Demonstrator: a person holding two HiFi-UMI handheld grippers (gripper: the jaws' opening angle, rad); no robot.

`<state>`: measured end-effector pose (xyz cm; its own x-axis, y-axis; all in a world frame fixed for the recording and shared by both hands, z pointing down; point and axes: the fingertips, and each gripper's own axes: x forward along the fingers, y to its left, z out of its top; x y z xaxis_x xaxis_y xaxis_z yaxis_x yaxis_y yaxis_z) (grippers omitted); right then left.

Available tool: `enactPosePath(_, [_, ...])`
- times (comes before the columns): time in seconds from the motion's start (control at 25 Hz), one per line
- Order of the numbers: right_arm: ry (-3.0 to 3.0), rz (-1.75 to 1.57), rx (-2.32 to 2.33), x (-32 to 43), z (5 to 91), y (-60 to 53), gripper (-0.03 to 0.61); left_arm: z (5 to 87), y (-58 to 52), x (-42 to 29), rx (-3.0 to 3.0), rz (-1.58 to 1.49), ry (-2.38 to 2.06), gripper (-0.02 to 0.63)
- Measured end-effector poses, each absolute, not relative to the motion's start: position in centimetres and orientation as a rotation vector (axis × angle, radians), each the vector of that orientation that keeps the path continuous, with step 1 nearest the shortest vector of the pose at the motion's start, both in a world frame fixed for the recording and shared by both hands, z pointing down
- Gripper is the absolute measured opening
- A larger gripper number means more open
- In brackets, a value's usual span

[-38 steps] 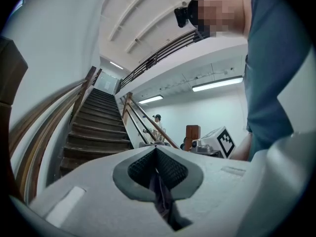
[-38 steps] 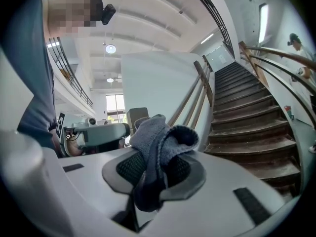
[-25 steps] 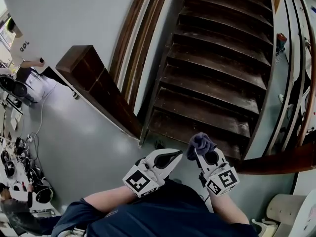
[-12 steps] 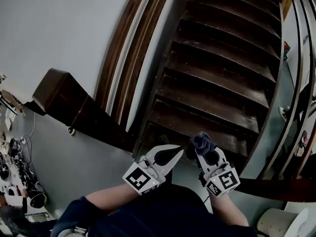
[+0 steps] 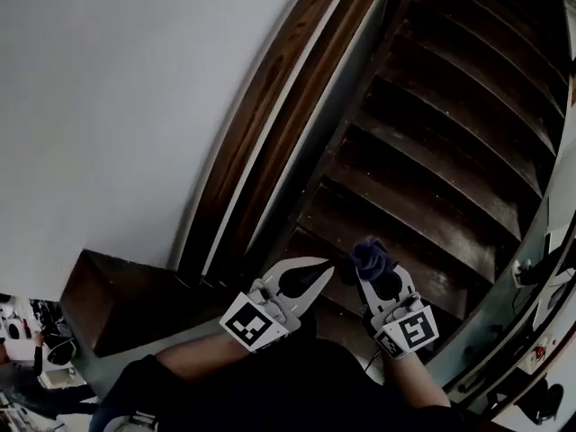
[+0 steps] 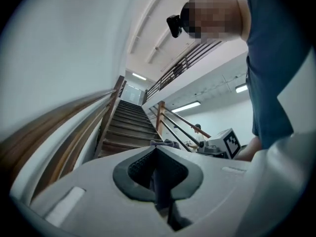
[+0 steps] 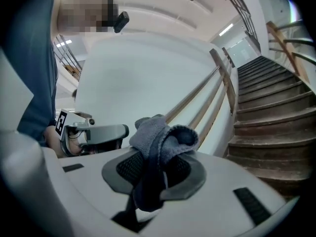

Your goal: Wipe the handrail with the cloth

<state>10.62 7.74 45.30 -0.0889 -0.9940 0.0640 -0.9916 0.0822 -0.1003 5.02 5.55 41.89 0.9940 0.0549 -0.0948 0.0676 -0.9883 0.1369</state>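
A dark blue-grey cloth is bunched between the jaws of my right gripper, which is shut on it over the lowest steps. In the right gripper view the cloth folds over that gripper's pads. My left gripper is beside it on the left, shut with nothing in it; its jaws meet in a line. The brown wooden handrail runs up the white wall, left of and above both grippers, apart from them. It also shows as handrail and handrail.
Dark wooden stairs climb away to the upper right. A dark wooden block sits at the wall's foot, lower left. A second railing borders the stairs' right side. A person stands far off at bottom left.
The view has swung toward the wall and handrail; the wooden block has slid to the lower left. Both grippers keep the same pose, the cloth still held in the right one.
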Motion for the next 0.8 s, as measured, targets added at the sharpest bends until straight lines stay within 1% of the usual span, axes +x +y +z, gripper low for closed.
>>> enactPosePath(0.16, [2.396,-0.195,-1.995,12.9,41.4,0.6,0.1,38.0,-0.6,7.6,2.99,-0.144,-0.049,0.005])
enactPosePath(0.4, [2.511,-0.164,-1.877,13.6,37.2,-4.2,0.1,34.5,-4.0,8.5,2.985,-0.124,-0.175,0.005])
enactPosePath(0.56, [2.61,-0.165,-1.772,13.9,36.8,-6.4,0.1,33.4,-4.6,8.0,2.973,-0.123,-0.32,0.003])
enactPosePath(0.8, [2.759,0.003,-1.646,14.6,36.0,-11.8,0.1,34.4,-5.0,6.1,2.969,-0.102,-0.559,0.005])
